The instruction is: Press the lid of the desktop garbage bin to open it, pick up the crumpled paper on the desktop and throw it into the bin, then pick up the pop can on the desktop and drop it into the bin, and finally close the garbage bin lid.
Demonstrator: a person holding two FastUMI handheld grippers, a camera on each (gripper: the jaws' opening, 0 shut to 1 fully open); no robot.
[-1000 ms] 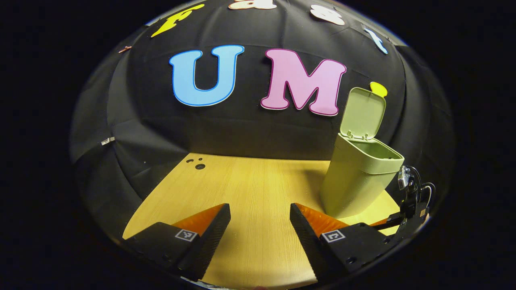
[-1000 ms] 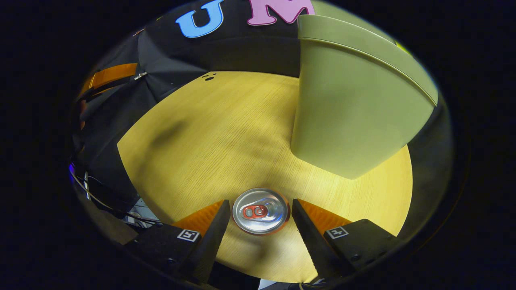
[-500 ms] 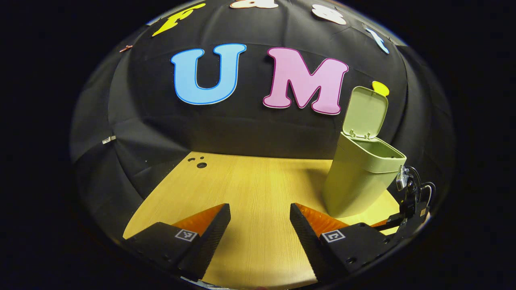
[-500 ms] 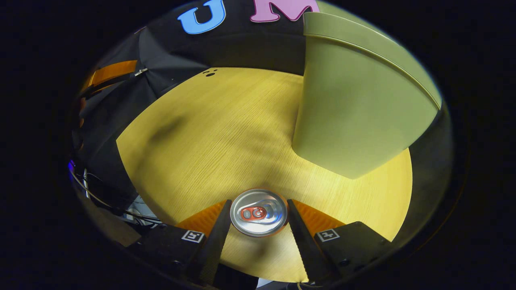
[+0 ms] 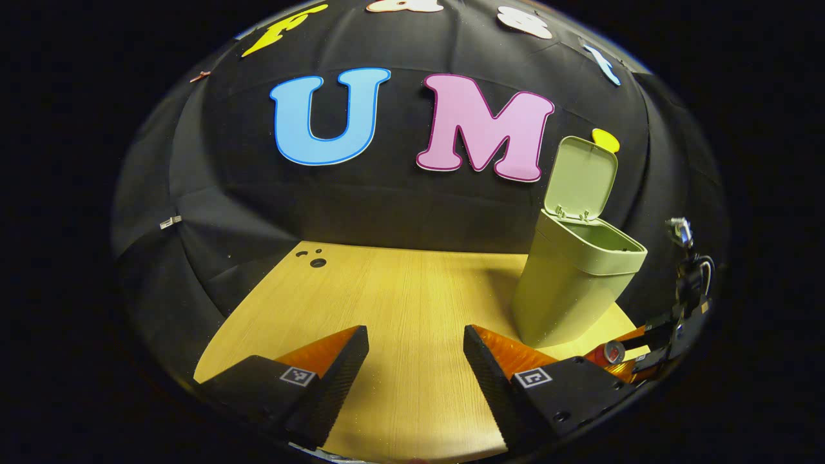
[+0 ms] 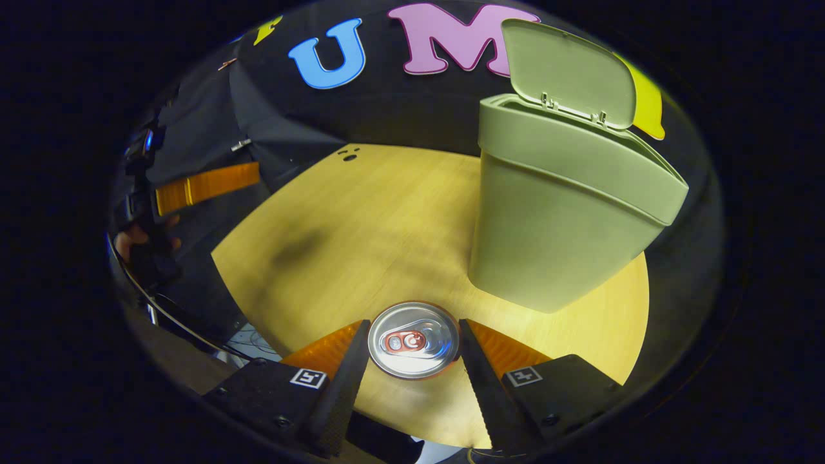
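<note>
- Our right gripper has both fingers pressed on the pop can; the can stands upright, its top facing the camera, near the bin.
- The bin's lid stands raised.
- Our left gripper hangs wide apart, holding nothing, over the table.

Right tool clamped on the pop can, both fingers against its sides, silver top with red tab facing the camera. Green bin just beyond on the desk, lid up. Left tool far left, hand behind it.
</note>
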